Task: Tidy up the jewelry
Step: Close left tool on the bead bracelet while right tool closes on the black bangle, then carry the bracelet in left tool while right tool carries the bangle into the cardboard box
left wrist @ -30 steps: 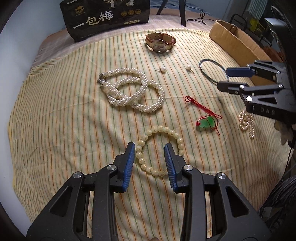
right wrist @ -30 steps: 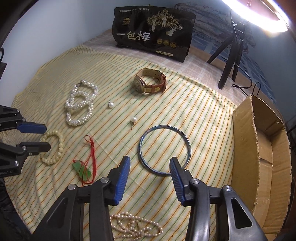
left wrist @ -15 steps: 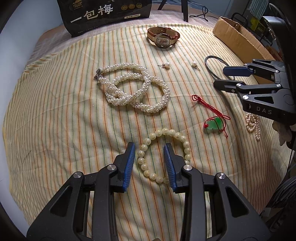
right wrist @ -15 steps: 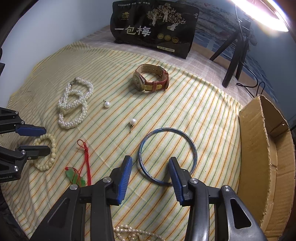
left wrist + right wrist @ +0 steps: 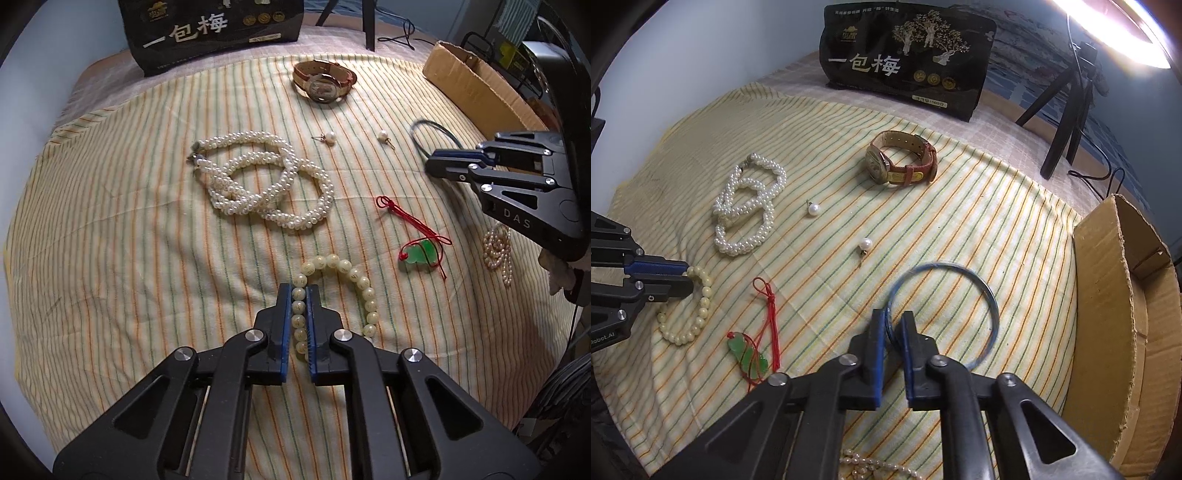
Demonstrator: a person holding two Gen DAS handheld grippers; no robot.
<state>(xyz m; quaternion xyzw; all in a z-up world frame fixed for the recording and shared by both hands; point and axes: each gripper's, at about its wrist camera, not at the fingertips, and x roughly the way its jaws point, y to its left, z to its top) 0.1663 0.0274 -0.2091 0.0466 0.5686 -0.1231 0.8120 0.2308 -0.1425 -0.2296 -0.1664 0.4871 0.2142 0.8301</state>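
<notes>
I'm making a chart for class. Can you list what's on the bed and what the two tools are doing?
Surface: striped cloth, wrinkled.
Job's things: beaded bracelet, blue bangle, pearl rope, wristwatch, two pearl studs, green pendant, small pearl strand.
Clutter: black bag.
Tools: left tool shut on the beaded bracelet; right tool shut on the blue bangle.
Cables: black cable.
Surroundings: cardboard box, tripod.

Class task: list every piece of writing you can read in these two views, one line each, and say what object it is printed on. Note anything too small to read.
"一包梅": large pale characters on the black bag at the back.
"DAS": on the black body of the right gripper, left wrist view.
"Robot.AI", its start cut off: on the left gripper, right wrist view.
The bag's small top line, logo and label strip: too small to read.
Marks on the cream bead bracelet: unreadable.
</notes>
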